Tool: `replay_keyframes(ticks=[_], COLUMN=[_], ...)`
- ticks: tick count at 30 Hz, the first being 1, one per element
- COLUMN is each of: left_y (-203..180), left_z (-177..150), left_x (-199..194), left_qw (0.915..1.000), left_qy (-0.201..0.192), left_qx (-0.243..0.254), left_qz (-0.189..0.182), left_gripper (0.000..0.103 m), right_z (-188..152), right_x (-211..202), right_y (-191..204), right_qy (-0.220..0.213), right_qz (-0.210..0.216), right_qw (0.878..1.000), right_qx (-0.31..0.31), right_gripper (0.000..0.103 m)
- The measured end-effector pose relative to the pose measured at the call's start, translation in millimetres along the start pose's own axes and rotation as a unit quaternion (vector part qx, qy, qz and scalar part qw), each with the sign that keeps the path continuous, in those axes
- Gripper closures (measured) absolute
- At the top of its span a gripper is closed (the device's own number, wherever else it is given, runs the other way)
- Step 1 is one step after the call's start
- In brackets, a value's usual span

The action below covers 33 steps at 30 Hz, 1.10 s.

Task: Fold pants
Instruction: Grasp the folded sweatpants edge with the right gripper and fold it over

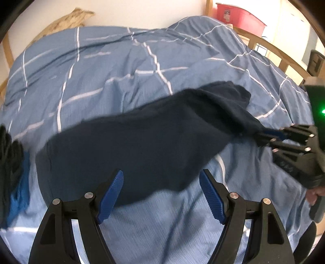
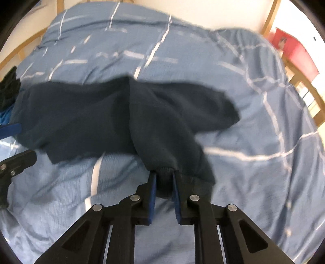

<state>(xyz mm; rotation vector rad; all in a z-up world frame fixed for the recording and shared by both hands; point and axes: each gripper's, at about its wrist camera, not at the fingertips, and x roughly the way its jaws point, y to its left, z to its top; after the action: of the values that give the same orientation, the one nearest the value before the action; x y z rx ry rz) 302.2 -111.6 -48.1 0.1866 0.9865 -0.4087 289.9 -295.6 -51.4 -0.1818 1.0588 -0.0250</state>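
The pants (image 1: 130,146) are coloured dark navy throughout, with no pattern. The duvet (image 1: 113,67) is coloured mid blue and is crossed by thin white lines in a wide grid. The fingers (image 1: 110,195) are faced with ribbed bright-blue pads on black frames. A bin (image 1: 239,17) is coloured red. The bed frame (image 1: 270,50) is finished in pale wood.

bed: blue checked duvet (image 1: 121,67) | on it: navy pants (image 1: 132,146), dark clothes pile (image 1: 10,154)
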Motion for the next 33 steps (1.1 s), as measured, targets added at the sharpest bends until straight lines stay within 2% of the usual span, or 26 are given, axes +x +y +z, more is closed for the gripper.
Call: replay_keyframes(ticks=[3, 7, 12, 15, 18, 20, 22, 24, 27, 29, 30, 33], left_y=[-1, -11, -34, -45, -51, -54, -55, -55, -53, -53, -52, -44], left_z=[24, 59, 94, 108, 118, 122, 125, 128, 132, 132, 132, 134], left_x=[6, 21, 49, 70, 87, 98, 106, 116, 126, 128, 128, 117], left_qw=[0.9995, 0.9960, 0.9867, 0.9796, 0.9751, 0.9729, 0.9729, 0.9746, 0.9780, 0.9788, 0.9805, 0.9840], left_qy=[-0.012, -0.024, -0.038, -0.032, -0.021, -0.011, -0.002, 0.016, 0.041, 0.047, 0.050, 0.039], left_qx=[0.025, 0.081, 0.156, 0.198, 0.220, 0.230, 0.230, 0.220, 0.195, 0.187, 0.179, 0.156], left_qz=[-0.016, -0.030, -0.025, -0.020, -0.019, -0.022, -0.026, -0.039, -0.062, -0.069, -0.062, -0.077], left_gripper=[0.027, 0.027, 0.027, 0.027, 0.031, 0.039, 0.041, 0.044, 0.055, 0.084, 0.092, 0.094], right_z=[13, 27, 31, 32, 33, 35, 39, 43, 52, 58, 61, 74], right_x=[-14, -16, -6, -1, 0, 0, 2, 4, 9, 14, 15, 20], right_y=[-15, -35, -52, -59, -64, -69, -76, -84, -95, -104, -108, -120], right_qy=[-0.023, -0.027, -0.028, -0.033, -0.041, -0.045, -0.046, -0.045, -0.040, -0.035, -0.034, -0.031], right_qz=[-0.007, -0.005, 0.000, -0.005, -0.007, -0.011, -0.005, 0.001, 0.012, 0.026, 0.030, 0.037], right_qw=[1.000, 0.999, 0.999, 0.999, 0.998, 0.998, 0.998, 0.997, 0.996, 0.994, 0.994, 0.991], right_qx=[0.007, 0.026, 0.041, 0.039, 0.037, 0.038, 0.048, 0.060, 0.077, 0.095, 0.102, 0.122], right_gripper=[0.088, 0.088, 0.088, 0.089, 0.089, 0.089, 0.089, 0.089, 0.090, 0.090, 0.091, 0.092])
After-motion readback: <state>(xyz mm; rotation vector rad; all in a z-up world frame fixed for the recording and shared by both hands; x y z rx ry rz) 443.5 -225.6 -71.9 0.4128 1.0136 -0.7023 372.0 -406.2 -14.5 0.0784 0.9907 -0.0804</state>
